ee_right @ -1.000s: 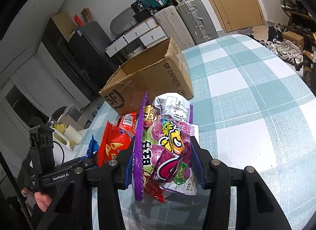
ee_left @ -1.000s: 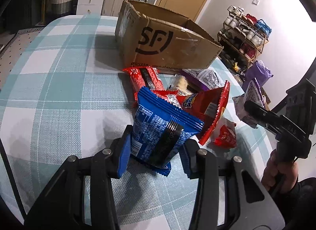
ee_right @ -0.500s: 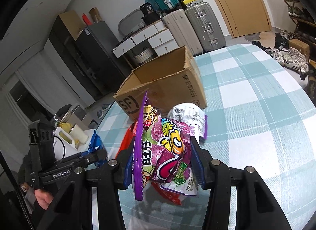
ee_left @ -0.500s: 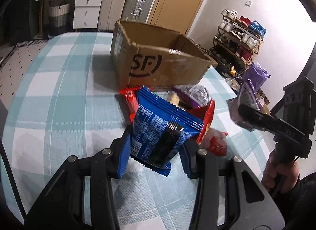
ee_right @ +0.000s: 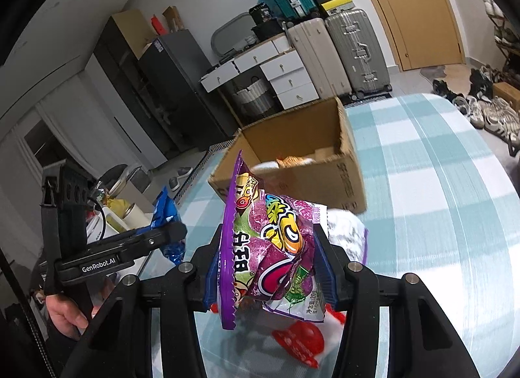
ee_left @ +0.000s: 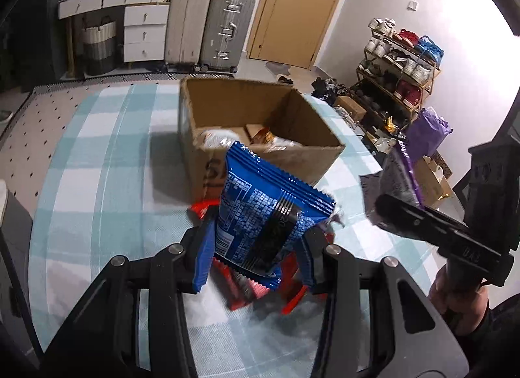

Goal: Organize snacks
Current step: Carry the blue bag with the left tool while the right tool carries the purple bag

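My left gripper [ee_left: 256, 249] is clamped narrowly on a blue packet [ee_left: 266, 215], held above the checked table [ee_left: 97, 189]. My right gripper [ee_right: 268, 267] is closed somewhat wider on a purple bag [ee_right: 273, 248], also off the table. Red packets [ee_left: 247, 290] lie beneath. Beyond stands the open box [ee_left: 260, 137]; the left view shows snacks inside, the right view a hand [ee_right: 66, 314].
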Demonstrator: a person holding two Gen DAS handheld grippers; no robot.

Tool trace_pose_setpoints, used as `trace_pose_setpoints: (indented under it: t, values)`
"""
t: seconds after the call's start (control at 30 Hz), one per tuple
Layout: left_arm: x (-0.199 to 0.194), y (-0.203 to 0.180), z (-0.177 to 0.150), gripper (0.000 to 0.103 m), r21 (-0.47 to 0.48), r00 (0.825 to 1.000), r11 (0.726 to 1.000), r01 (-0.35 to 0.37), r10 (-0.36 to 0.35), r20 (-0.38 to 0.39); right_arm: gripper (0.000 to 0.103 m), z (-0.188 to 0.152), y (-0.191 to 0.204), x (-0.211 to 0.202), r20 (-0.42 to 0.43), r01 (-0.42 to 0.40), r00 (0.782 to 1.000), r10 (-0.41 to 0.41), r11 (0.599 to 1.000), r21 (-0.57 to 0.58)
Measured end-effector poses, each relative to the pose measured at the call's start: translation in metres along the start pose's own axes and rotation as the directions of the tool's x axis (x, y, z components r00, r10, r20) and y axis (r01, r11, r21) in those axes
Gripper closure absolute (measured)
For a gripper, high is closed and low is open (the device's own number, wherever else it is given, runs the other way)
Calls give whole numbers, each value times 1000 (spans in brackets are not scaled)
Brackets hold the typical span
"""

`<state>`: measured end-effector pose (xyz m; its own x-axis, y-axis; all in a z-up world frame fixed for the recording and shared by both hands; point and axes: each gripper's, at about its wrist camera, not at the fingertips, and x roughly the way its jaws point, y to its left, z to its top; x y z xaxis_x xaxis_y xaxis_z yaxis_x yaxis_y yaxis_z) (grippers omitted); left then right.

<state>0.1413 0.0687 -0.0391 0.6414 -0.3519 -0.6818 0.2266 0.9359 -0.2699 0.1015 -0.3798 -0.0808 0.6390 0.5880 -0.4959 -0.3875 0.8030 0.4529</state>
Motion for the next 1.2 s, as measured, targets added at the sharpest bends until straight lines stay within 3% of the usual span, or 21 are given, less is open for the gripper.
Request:
trace_pose_setpoints:
  t: [0.43,0.8,1.2]
  values:
    - [-6,-32,84,63,78,999,997,-16,12,46,54,67,19,18,19,-15,1000,17,997,-77]
    - [38,-27,151,63,58,1000,998,7,-7,-3,54,120,24,39,19,-20,1000,22,995,-102]
    - [111,-1,179,62,48,997,999,3,0,-71,54,148,2,89,-29,-3,1000,0,997,-83]
